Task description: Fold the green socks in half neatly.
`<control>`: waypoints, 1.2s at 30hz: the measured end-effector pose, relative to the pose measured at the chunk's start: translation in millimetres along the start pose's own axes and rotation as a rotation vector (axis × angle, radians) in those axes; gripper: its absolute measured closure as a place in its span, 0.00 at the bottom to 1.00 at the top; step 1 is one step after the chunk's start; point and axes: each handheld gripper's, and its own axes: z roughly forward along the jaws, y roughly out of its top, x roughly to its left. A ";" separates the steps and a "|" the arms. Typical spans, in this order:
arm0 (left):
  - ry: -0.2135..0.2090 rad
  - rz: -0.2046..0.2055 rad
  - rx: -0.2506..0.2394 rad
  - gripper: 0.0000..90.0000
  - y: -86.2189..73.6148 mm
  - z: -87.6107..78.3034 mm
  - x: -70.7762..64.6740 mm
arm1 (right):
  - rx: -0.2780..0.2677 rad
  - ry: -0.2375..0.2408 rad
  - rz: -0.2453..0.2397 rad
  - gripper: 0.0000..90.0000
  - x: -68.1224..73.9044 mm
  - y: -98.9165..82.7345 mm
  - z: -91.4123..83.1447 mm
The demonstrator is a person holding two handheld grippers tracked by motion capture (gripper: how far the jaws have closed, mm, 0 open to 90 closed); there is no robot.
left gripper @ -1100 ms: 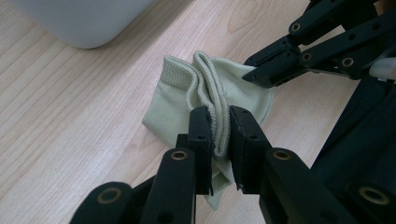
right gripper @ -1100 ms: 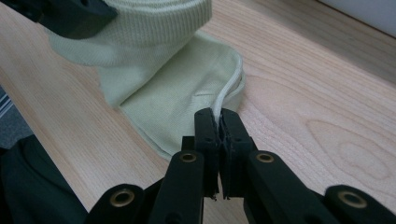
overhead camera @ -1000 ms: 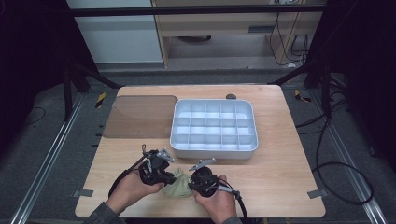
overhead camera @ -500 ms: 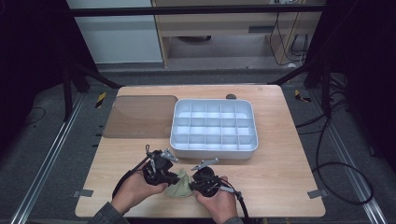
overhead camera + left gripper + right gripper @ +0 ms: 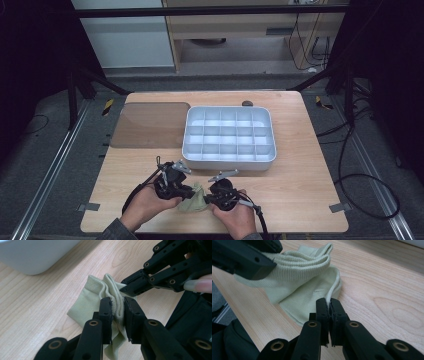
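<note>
Two tongs on one pale green sock [image 5: 196, 201], both at the near edge of the wooden surface [image 5: 300, 195].

Left tongs [image 5: 117, 312]: black jaws grasp the ribbed cuff, bunched into folds between the pads. Its jaws have just been opening a little, cuff fabric still between them and pressed. Seen from above, the left tongs [image 5: 184, 190] sit at the sock's left side, hand wrapped behind.

Right tongs [image 5: 329, 305]: jaws nearly together, clenched on a thin edge of the sock. From above, the right tongs [image 5: 214, 196] sit at the sock's right side, tips facing the left pair, near each other with the sock between.

Sock: soft knit, fine vertical ribbing on the cuff band, smoother weave on the body. Crumpled, several layers folded over each other; lower part lies flat on the surface below both tongs, cuff lifted between them. Colour uniform light yellow-green, no pattern visible.

Beyond the tongs: white plastic organiser tray [image 5: 229, 159], rectangular with rounded corners, gridded into small square compartments. Beside it, beyond and left of the left tongs, a flat brown translucent lid [image 5: 147, 125] with rounded corners lies on the surface. Surface is light wood grain, matte.
</note>
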 end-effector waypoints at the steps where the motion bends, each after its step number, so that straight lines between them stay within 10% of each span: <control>1: -0.003 -0.002 -0.002 0.84 -0.3 0.6 -0.5 | -0.002 0.002 0.003 0.97 -0.7 -0.4 -0.2; 26: -0.040 0.001 -0.020 0.76 1.2 8.5 -15.1 | -0.026 0.004 0.025 0.83 -7.9 -8.6 -14.6; 36: 0.041 0.022 -0.041 0.72 -8.7 4.7 -7.4 | -0.046 -0.021 0.025 0.79 -10.1 -8.4 -27.9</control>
